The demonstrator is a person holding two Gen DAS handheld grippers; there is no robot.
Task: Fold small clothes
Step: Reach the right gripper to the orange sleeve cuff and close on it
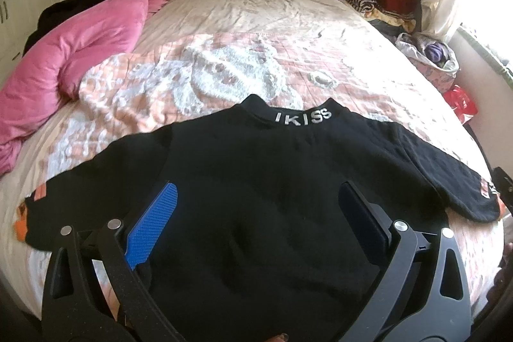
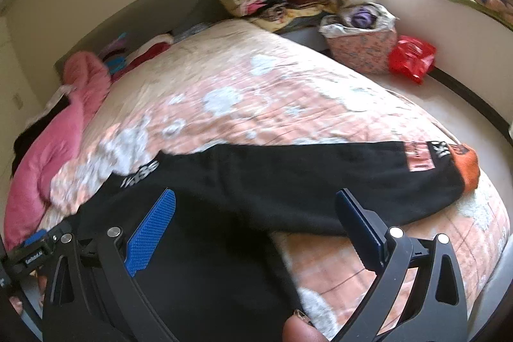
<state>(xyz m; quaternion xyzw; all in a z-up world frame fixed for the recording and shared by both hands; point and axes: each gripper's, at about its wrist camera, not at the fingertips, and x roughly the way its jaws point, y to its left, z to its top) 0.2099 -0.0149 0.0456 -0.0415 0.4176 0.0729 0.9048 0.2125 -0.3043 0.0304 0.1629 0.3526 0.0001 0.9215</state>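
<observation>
Both tongs, left tongs [image 1: 256, 201] and right tongs [image 2: 256, 207], gape over one black sweater [image 1: 272, 165].

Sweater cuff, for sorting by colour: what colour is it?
Orange, on the black sweater; the cuff shows best in the right wrist view.

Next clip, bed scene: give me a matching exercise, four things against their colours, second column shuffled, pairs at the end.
Things:
1. sweater
2. quilt bunched along the bed's side
3. plastic bag on the floor
4. sleeve cuff

Colours:
A. red
B. orange
C. black
D. pink

Pairs: 1-C, 2-D, 3-A, 4-B
</observation>
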